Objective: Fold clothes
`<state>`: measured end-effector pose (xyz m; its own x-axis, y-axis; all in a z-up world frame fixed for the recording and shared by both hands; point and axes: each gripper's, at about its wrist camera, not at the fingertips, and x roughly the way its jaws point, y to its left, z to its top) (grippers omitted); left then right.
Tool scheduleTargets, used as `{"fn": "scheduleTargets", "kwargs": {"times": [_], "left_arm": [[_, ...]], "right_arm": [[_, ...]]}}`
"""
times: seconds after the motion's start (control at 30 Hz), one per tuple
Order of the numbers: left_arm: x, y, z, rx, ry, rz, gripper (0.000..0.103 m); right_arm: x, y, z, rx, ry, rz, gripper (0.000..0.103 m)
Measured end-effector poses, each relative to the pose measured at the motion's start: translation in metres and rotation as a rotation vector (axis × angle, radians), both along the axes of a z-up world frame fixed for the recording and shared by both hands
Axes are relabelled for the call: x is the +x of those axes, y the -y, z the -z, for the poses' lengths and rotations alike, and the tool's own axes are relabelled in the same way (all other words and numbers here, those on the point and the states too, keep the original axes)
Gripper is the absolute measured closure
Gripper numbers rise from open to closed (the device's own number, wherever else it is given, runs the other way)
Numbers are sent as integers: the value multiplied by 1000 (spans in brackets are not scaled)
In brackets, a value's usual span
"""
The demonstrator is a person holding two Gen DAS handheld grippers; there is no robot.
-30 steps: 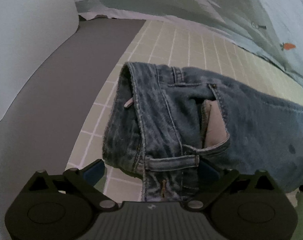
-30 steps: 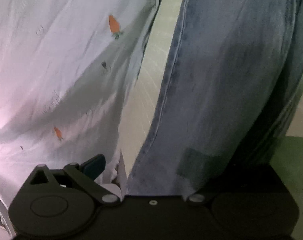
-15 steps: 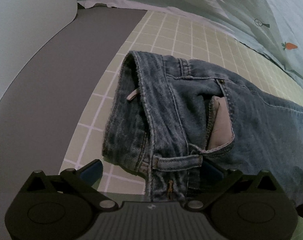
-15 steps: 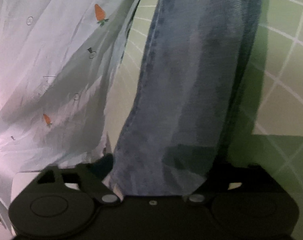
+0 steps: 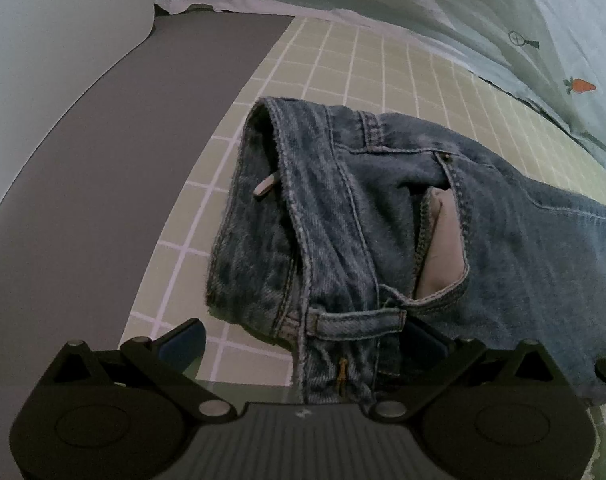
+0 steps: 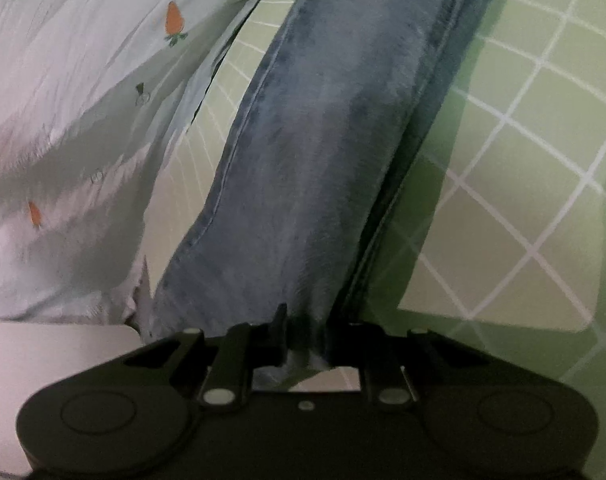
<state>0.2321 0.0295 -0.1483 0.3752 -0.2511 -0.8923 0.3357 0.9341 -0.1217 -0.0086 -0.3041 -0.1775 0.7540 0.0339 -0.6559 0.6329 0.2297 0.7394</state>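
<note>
A pair of blue jeans [image 5: 383,240] lies on the green checked sheet [image 5: 343,72], waistband towards me, with a pale pocket lining [image 5: 441,248] showing. My left gripper [image 5: 303,344] is open, its fingers [image 5: 183,344] wide apart; the waistband and fly lie between them. In the right wrist view the jeans leg [image 6: 303,160] stretches away from my right gripper [image 6: 307,340], which is shut on the hem end of the leg.
A pale blue quilt with carrot prints [image 5: 503,20] lies along the far side and shows in the right wrist view [image 6: 83,100] to the left of the leg. A grey strip [image 5: 123,160] and a white curved surface [image 5: 43,60] are at left.
My right gripper has closed on the jeans leg end; its fingers were wide apart a second ago. The left view has shifted slightly, with the jeans waist a little lower in frame.
</note>
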Motion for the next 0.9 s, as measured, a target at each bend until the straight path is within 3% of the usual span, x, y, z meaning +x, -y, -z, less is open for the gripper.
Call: {"fn": "scheduleTargets", "kwargs": {"times": [0.1, 0.17, 0.4, 0.43, 0.5, 0.53, 0.63, 0.8, 0.9], "left_arm": [[0, 0, 1, 0, 4, 4, 0], [0, 0, 3, -1, 7, 6, 0], [-3, -2, 4, -7, 10, -9, 0], [-4, -3, 3, -10, 8, -14, 0], [-7, -5, 1, -17, 3, -23, 0], [-9, -7, 0, -24, -1, -29, 0], [-14, -16, -3, -51, -20, -51, 0], [-26, -41, -5, -139, -45, -107, 0], [-32, -53, -4, -174, -49, -118, 0]], "right_arm": [[-2, -5, -9, -54, -42, -31, 88], [-5, -9, -14, -91, -100, -58, 75], [-22, -29, -30, -245, -198, -149, 73], [-22, -32, -33, -287, -223, -164, 66], [-20, -37, -39, -381, -275, -196, 40], [-20, -41, -42, -431, -301, -214, 36], [-23, -45, -44, -511, -357, -250, 27], [-20, -44, -41, -508, -387, -250, 9], [-15, -45, -38, -540, -427, -259, 7]]}}
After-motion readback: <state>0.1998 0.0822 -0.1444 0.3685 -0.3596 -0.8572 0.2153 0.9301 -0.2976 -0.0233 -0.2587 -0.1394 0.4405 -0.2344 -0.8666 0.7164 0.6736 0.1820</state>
